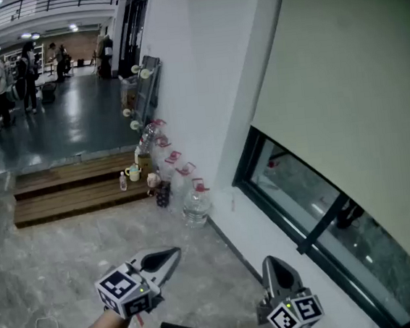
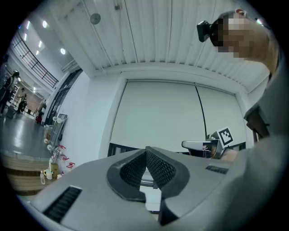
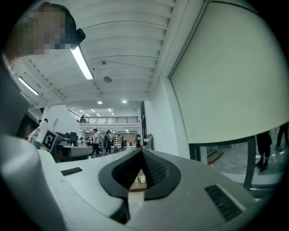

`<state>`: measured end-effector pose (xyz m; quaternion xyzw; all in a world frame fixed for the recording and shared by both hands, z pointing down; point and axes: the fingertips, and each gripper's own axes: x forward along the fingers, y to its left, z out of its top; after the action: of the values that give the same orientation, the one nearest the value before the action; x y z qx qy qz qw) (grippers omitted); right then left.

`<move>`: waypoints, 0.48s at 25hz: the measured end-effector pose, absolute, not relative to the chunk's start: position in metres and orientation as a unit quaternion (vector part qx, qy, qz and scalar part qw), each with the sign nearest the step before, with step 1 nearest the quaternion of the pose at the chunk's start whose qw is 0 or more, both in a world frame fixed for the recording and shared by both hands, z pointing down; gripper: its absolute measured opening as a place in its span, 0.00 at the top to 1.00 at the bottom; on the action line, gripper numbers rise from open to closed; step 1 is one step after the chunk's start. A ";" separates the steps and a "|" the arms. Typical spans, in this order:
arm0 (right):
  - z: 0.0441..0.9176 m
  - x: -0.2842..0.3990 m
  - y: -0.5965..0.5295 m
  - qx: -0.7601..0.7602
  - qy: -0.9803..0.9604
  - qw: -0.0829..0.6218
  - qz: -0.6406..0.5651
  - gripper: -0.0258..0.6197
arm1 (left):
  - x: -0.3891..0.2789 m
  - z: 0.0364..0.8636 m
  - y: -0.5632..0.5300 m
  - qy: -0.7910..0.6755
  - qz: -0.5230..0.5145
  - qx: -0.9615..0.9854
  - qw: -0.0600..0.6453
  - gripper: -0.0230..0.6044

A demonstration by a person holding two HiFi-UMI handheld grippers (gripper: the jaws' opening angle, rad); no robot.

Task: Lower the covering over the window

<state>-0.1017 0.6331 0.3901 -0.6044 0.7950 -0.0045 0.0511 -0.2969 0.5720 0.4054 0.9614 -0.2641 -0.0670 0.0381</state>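
Head view: pale roller blind [image 1: 350, 86] hangs over the upper part of the window [image 1: 318, 202], at frame right. Its bottom edge runs slantwise; a strip of dark-framed glass shows bare beneath it.

Left claw [image 1: 172, 255] is low in frame, pinched together with nothing between the pads. Right claw [image 1: 272, 265] is likewise closed and empty, nearer the window. Both are held well apart from the blind.

Water jugs [image 1: 195, 208] stand along the white wall [image 1: 195, 73], with wooden steps [image 1: 69, 190] beyond.

Grey left gripper [image 1: 175, 253], black-white marker cube [image 1: 123, 288]
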 end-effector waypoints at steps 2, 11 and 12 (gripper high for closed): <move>0.391 -0.103 0.631 -0.602 0.797 0.050 -0.004 0.96 | -0.296 0.411 0.571 -0.256 -0.070 0.963 0.037 0.97; 0.389 -0.113 0.626 -0.596 0.801 0.051 -0.006 0.96 | -0.294 0.402 0.571 -0.215 -0.098 0.970 0.061 0.97; 0.389 -0.113 0.626 -0.595 0.802 0.053 -0.007 0.96 | -0.294 0.402 0.571 -0.214 -0.099 0.970 0.066 0.97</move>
<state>-0.1128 0.6258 0.3891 -0.5950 0.8019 -0.0072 0.0535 -0.2940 0.5715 0.4021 0.9697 -0.2137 -0.0990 0.0656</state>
